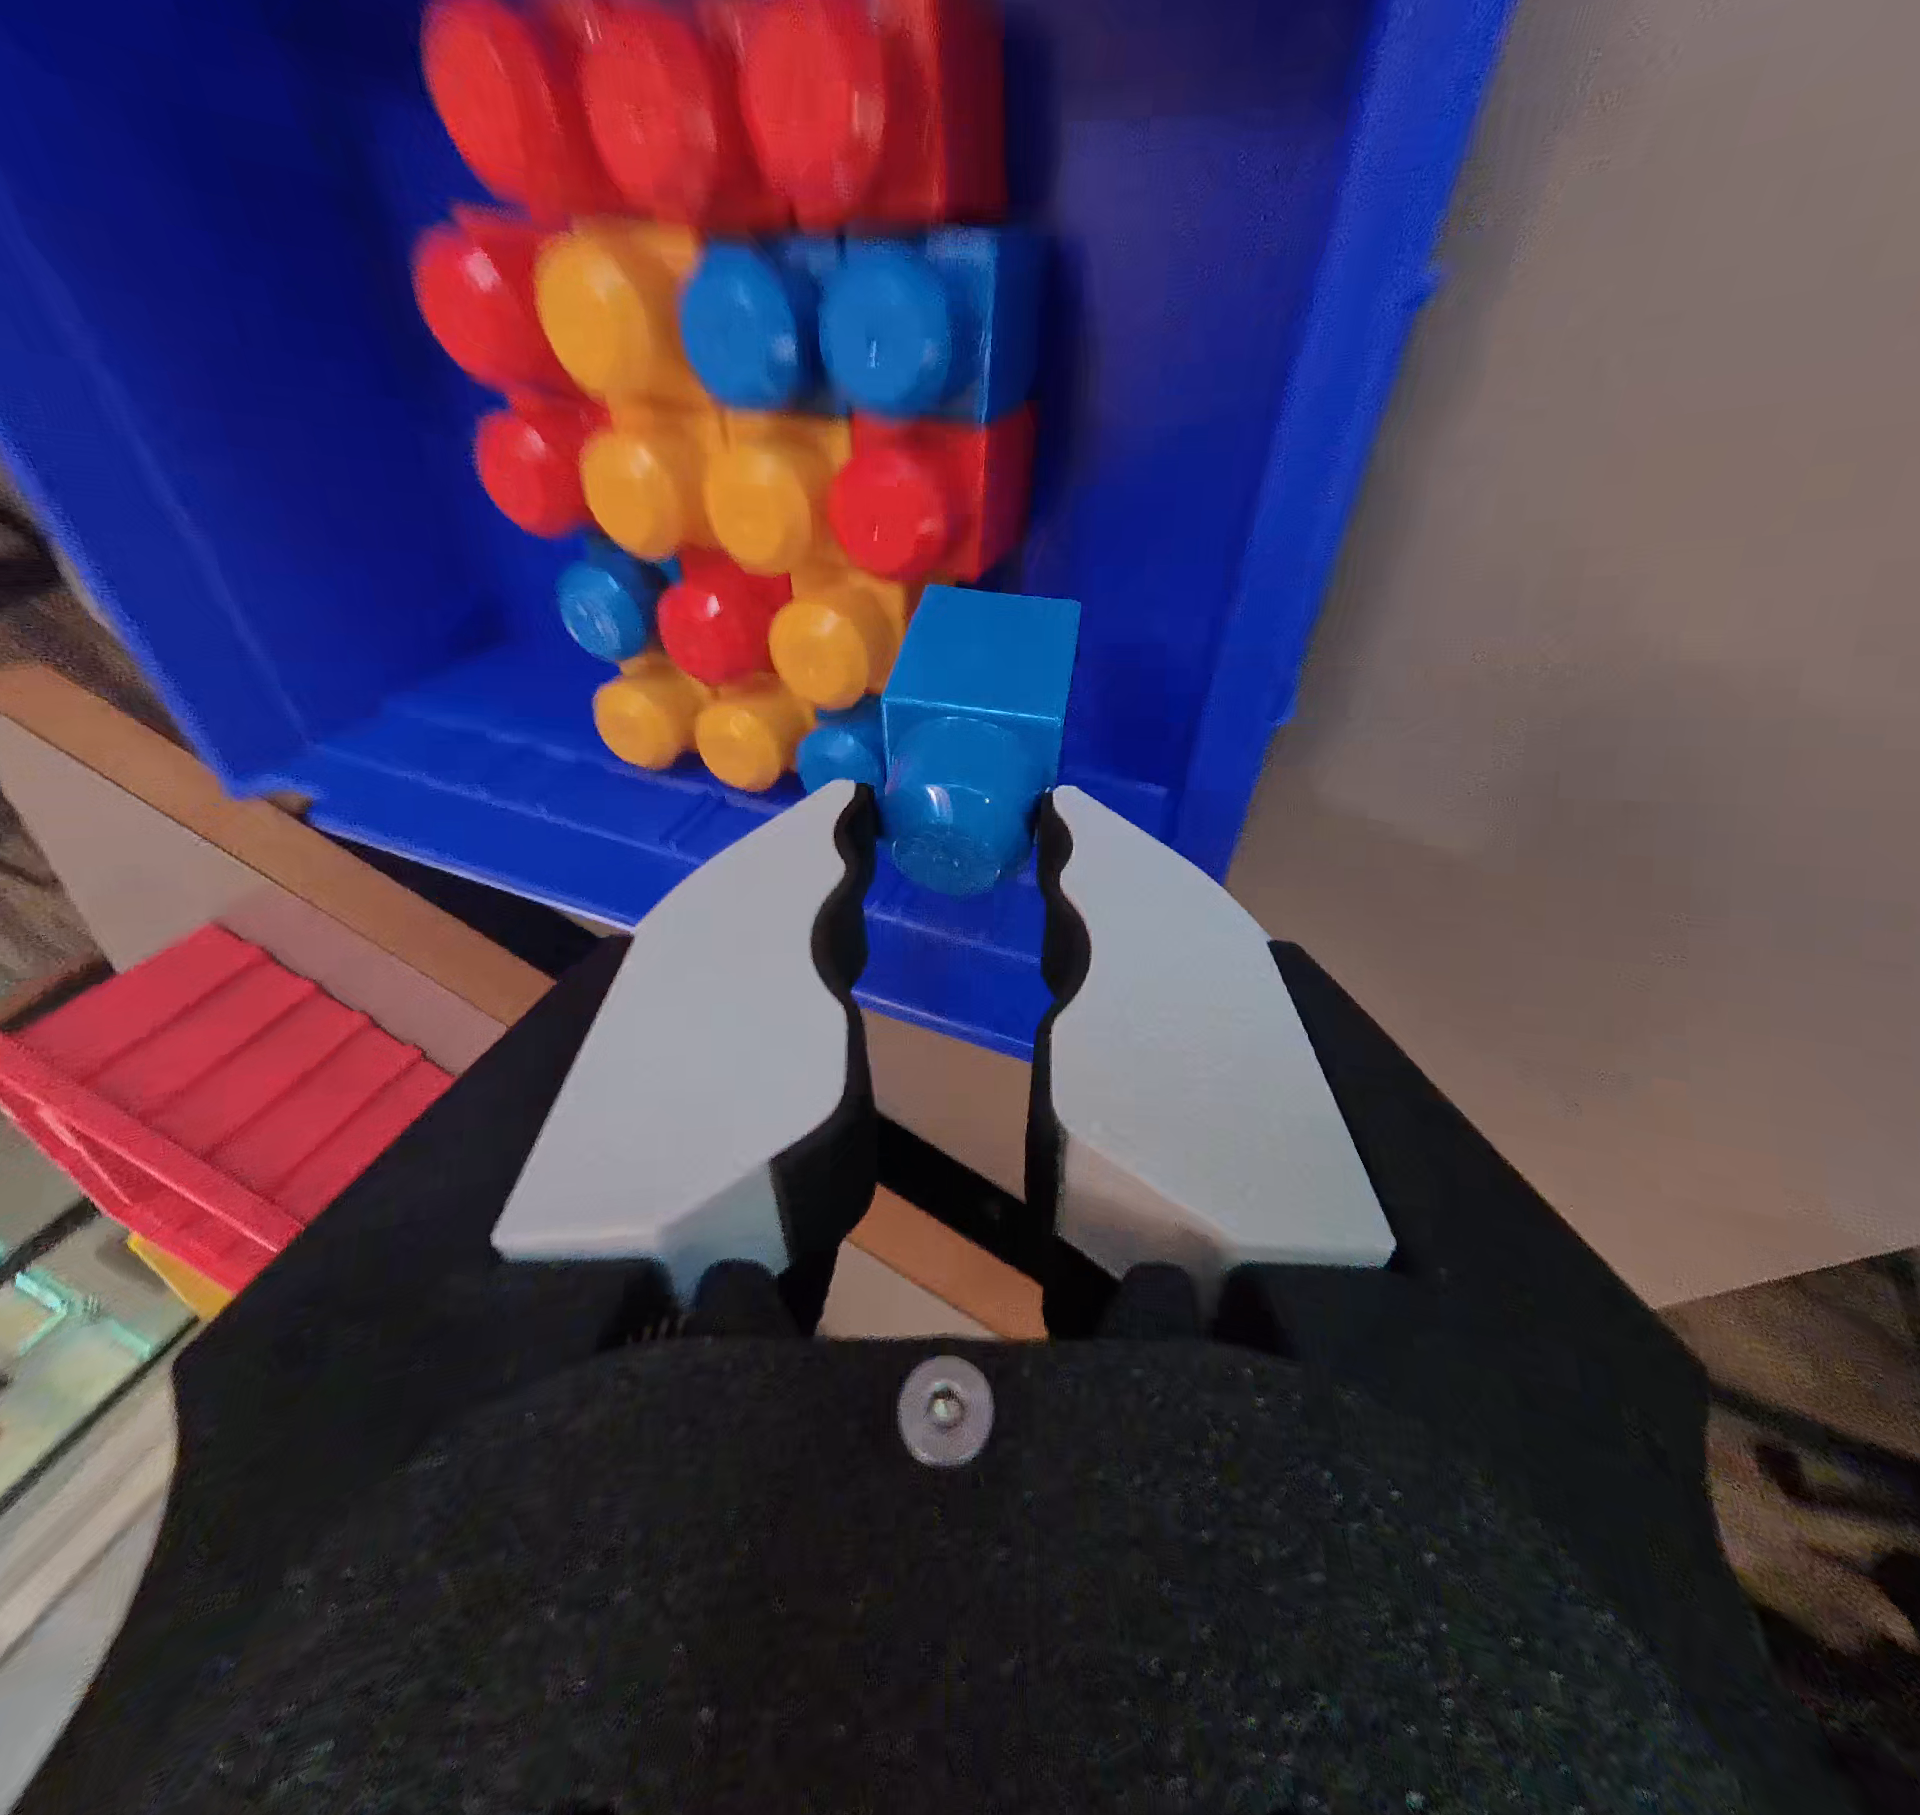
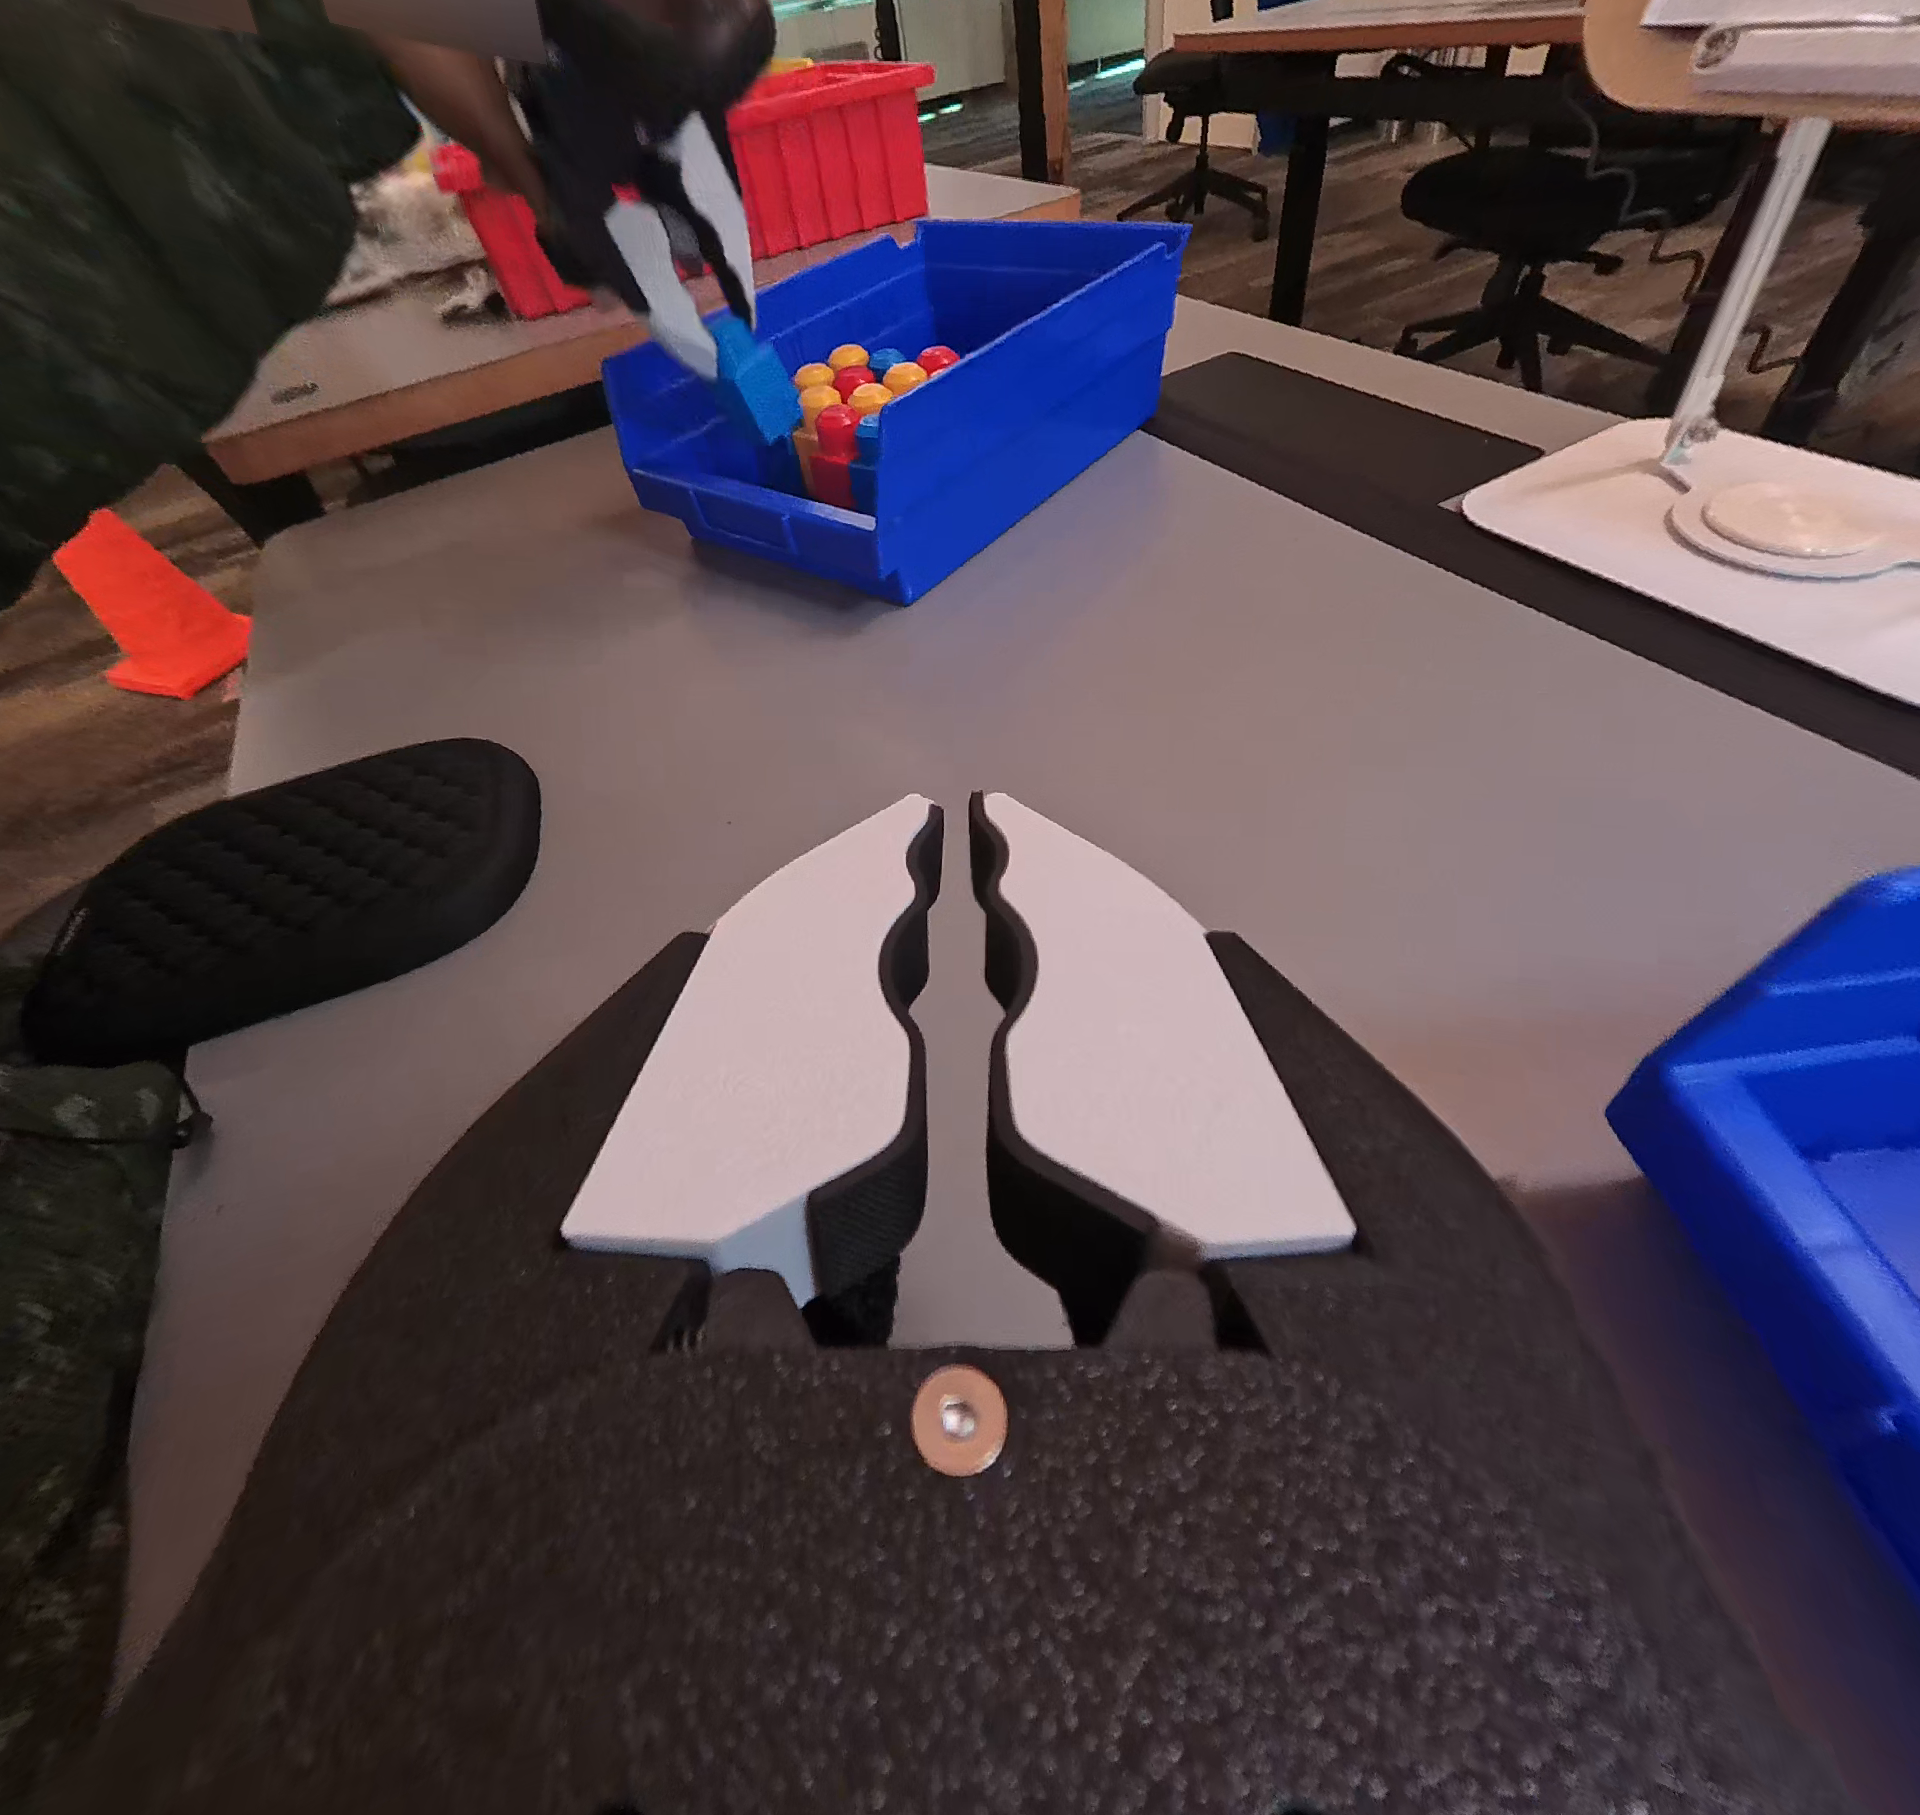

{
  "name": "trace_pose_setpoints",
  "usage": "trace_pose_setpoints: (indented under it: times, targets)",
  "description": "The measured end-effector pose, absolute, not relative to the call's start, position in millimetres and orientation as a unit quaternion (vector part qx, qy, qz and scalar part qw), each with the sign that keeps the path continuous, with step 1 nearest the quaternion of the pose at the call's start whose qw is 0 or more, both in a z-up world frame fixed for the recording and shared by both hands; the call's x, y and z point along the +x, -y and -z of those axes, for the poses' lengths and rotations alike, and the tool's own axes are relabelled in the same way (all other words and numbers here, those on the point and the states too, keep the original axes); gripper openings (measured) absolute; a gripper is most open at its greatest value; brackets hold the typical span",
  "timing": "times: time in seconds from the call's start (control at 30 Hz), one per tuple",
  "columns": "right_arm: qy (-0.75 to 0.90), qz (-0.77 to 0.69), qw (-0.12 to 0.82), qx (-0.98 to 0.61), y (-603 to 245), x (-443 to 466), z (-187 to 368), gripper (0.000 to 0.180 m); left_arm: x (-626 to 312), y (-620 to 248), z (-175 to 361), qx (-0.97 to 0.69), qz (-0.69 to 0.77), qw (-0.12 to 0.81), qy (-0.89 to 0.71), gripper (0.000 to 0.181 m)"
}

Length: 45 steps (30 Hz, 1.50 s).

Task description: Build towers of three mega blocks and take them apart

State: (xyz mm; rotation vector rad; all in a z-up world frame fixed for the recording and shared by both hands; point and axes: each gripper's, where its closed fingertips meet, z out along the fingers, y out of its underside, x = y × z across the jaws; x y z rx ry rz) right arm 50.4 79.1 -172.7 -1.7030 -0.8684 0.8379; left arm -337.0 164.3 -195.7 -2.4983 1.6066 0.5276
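**Left gripper grips a blue block over the bin; right gripper idle, nearly shut**

Your left gripper (image 1: 954, 809) is closed on the stud of a single blue block (image 1: 977, 695), one finger on each side of the stud. You hold that block tilted above the near end of the blue bin (image 1: 1351, 415). From the right wrist view, the same block (image 2: 750, 383) hangs just inside the bin's (image 2: 1039, 394) left wall, above the other blocks, clear of the table (image 2: 1039, 705).

Inside the bin, the rest of the blocks (image 1: 727, 394) stand packed together, studs up: red, yellow and blue ones in rows. They are blurred in the left wrist view, so you cannot count them reliably. In the right wrist view the cluster (image 2: 862, 394) sits toward the bin's open front.

Your right gripper (image 2: 956, 809) holds nothing. Its fingers are almost together, with only a narrow gap at the tips, and it hovers low over the grey table, well apart from the bin.

To its left lies a black pad (image 2: 281, 882) at the table edge. To its right, a second blue bin (image 2: 1787, 1121) shows at the frame edge; what it holds you cannot tell. Farther back on the right stands a white lamp base (image 2: 1787, 529) on a white sheet.
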Motion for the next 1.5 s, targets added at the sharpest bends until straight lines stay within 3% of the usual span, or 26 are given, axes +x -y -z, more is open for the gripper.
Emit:
trace_pose_setpoints:
  times: [0.17,0.47,0.5,0.57,0.7,0.83,1.1,1.37,1.5]
  targets:
    - [0.430,-0.316,0.496,-0.685,-64.0,21.8,174.4,0.019,-222.0,-128.4,158.3,-0.770,-0.089,0.166,-0.609,0.030]
    - [0.534,-0.230,0.475,-0.660,-50.6,-36.3,194.6,0.063,-44.2,-51.8,180.9,-0.667,0.077,0.222,-0.707,0.030]
    - [0.533,-0.226,0.479,-0.659,-52.4,-37.9,196.8,0.061,-37.4,-47.5,182.9,-0.662,0.086,0.219,-0.712,0.030]
    - [0.545,-0.217,0.482,-0.651,-51.7,-35.4,201.8,0.039,-30.3,-43.8,181.0,-0.647,0.098,0.230,-0.720,0.029]
    - [0.536,-0.235,0.497,-0.640,-52.5,-17.8,190.8,0.037,-48.1,-66.6,140.9,-0.662,0.142,0.310,-0.668,0.030]
    - [0.472,-0.288,0.528,-0.645,-68.6,8.6,166.2,0.037,-124.6,-136.0,115.6,-0.741,0.130,0.373,-0.542,0.032]
    - [0.449,-0.295,0.532,-0.654,-77.8,21.6,170.4,0.037,-267.2,-204.8,214.3,-0.873,0.026,0.248,-0.420,0.042]
    - [0.461,-0.296,0.510,-0.663,-76.4,15.9,186.2,0.037,-269.8,-232.7,248.1,-0.863,-0.054,0.229,-0.447,0.045]
    - [0.465,-0.298,0.503,-0.665,-74.8,15.7,190.9,0.037,-267.3,-245.4,260.2,-0.851,-0.109,0.219,-0.465,0.036]
